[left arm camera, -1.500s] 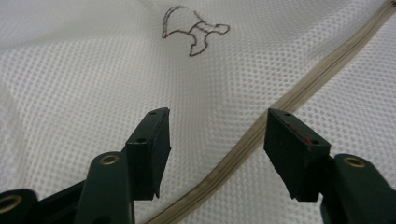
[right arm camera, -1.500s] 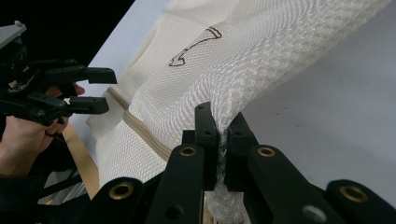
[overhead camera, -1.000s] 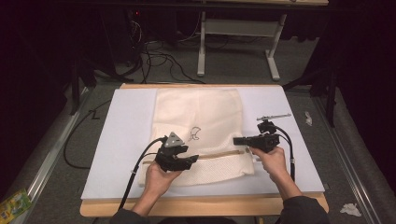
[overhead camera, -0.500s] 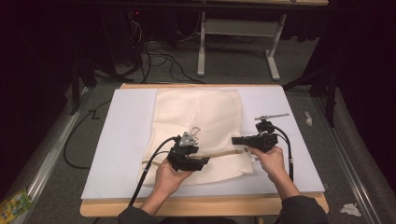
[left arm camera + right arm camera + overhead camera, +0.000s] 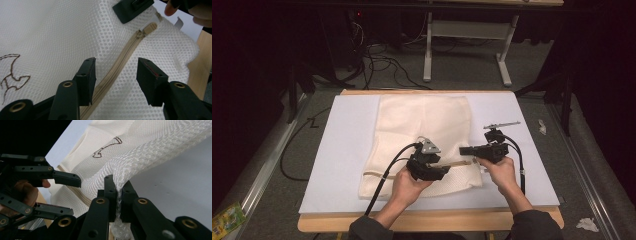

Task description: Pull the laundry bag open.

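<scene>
A white mesh bag [image 5: 422, 125] with a brown stitched emblem [image 5: 12, 72] lies flat on a white sheet [image 5: 347, 150]. A beige zipper [image 5: 125, 57] runs along its near end, with the pull [image 5: 149, 27] at the right. My left gripper [image 5: 443, 172] hovers over the zipper, open. Its jaws have just been closing and straddle the zipper tape [image 5: 116, 75] without pressing on it. My right gripper [image 5: 118, 188] is shut on the bag's right edge, pinching bunched mesh [image 5: 140, 150] and lifting it slightly. Both grippers sit close together, with the right gripper [image 5: 463, 150] just right of the left.
The sheet covers a wooden table whose bare front edge [image 5: 432, 220] runs below my hands. Cables trail from both grippers. On the floor beyond the table stand desk legs [image 5: 428, 55] and loose cords. Crumpled paper [image 5: 587, 224] lies at the lower right.
My left gripper has slid right along the zipper toward the right gripper, and its jaws stand narrower. The right gripper has kept still, holding the mesh edge.
</scene>
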`<state>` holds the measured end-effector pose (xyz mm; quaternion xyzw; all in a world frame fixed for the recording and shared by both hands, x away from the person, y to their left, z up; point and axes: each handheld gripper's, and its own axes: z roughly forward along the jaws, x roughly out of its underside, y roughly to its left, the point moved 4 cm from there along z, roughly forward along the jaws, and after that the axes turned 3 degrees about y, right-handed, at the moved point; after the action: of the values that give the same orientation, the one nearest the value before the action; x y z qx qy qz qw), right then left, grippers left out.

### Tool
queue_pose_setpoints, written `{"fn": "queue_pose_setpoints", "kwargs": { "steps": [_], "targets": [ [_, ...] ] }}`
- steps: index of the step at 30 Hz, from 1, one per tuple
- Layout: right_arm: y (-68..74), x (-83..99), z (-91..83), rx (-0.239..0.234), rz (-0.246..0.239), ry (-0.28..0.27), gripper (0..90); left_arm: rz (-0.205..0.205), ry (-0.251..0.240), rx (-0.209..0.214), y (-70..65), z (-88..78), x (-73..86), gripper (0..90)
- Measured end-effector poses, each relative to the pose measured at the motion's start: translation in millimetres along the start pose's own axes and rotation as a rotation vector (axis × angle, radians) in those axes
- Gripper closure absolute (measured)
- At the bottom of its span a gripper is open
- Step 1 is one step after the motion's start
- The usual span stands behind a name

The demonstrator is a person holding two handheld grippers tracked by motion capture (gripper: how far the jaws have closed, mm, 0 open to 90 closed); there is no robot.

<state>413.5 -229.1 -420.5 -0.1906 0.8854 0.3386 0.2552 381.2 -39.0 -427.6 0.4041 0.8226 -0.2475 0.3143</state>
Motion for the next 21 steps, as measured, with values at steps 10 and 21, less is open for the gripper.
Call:
{"fn": "queue_pose_setpoints", "kwargs": {
  "steps": [10,21],
  "targets": [
    [-1.7,4.7,3.0,0.002,0.015,-0.014,88.1,0.001,-0.013,0.053,-18.8,12.6,-6.0,51.1],
    [4.5,4.9,8.4,-0.003,0.015,-0.031,88.2,-0.028,-0.005,0.069,-22.8,28.9,-9.5,53.1]
  ]
}}
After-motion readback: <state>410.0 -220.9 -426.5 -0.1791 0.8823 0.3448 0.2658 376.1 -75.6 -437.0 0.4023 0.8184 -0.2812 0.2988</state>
